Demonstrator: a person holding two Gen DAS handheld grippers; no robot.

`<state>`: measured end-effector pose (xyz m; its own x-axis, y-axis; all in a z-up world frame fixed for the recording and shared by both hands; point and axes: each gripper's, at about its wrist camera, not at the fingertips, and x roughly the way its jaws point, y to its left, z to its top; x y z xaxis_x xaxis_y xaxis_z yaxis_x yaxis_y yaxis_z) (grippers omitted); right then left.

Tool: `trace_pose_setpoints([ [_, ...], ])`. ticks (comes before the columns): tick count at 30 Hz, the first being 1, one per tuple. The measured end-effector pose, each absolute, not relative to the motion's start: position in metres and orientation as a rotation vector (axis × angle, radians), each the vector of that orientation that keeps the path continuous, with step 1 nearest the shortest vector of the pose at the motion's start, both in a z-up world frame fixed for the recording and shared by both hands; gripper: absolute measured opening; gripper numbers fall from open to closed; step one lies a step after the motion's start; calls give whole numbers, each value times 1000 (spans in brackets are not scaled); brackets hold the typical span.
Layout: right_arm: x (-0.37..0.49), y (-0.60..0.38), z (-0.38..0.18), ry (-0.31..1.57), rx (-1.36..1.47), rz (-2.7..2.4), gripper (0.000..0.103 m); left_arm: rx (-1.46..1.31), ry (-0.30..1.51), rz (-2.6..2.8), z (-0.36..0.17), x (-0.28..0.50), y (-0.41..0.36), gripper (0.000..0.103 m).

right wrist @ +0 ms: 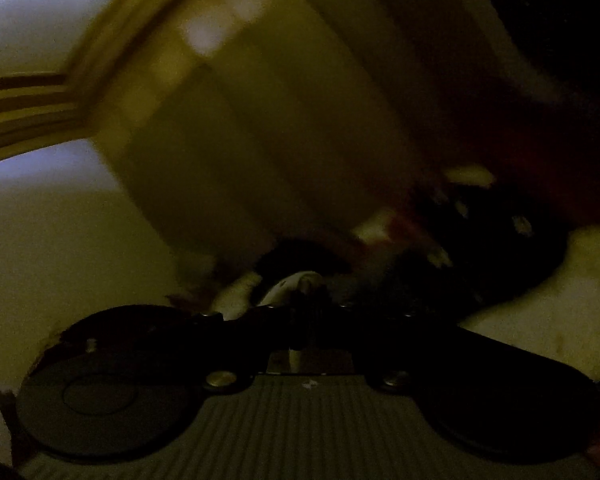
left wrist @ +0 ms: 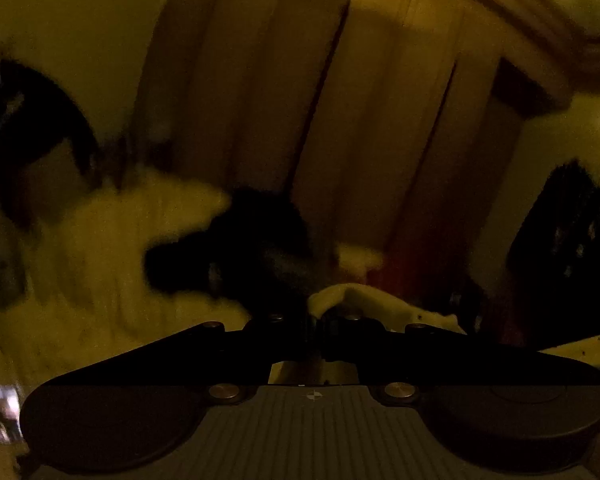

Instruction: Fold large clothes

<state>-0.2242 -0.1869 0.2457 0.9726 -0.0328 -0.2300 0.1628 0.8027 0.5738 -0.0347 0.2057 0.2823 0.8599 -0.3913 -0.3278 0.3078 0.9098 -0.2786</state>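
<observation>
The frames are dark and smeared by motion. In the left wrist view my left gripper (left wrist: 320,312) has its black fingers drawn together on a fold of the pale garment (left wrist: 364,300). The cloth, speckled with small dark dots, trails off to the right. In the right wrist view my right gripper (right wrist: 300,300) is shut on a bunched edge of the same pale garment (right wrist: 288,284), which also shows low on the right. Both grippers point nearly level, high above the floor. Most of the garment is hidden below the gripper bodies.
Tall wooden wardrobe doors (left wrist: 340,120) fill the view ahead, under a moulded ceiling edge (right wrist: 28,100). Pale fabric (left wrist: 100,260) spreads at lower left. A dark blurred shape (left wrist: 236,248) hangs just beyond the left fingers and another dark shape (right wrist: 492,240) lies right of the right fingers.
</observation>
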Motion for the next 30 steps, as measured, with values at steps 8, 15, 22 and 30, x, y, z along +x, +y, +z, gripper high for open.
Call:
trace_pose_setpoints([
  [8, -285, -163, 390, -184, 421, 244, 6, -255, -58, -343, 393, -126, 248, 45],
  [15, -274, -184, 391, -123, 492, 268, 6, -208, 15, -335, 389, -120, 240, 45],
  [22, -301, -201, 378, 26, 650, 531, 6, -118, 194, -436, 362, -143, 262, 45],
  [30, -229, -234, 365, 50, 741, 483, 6, -269, 228, -410, 330, -41, 273, 45],
])
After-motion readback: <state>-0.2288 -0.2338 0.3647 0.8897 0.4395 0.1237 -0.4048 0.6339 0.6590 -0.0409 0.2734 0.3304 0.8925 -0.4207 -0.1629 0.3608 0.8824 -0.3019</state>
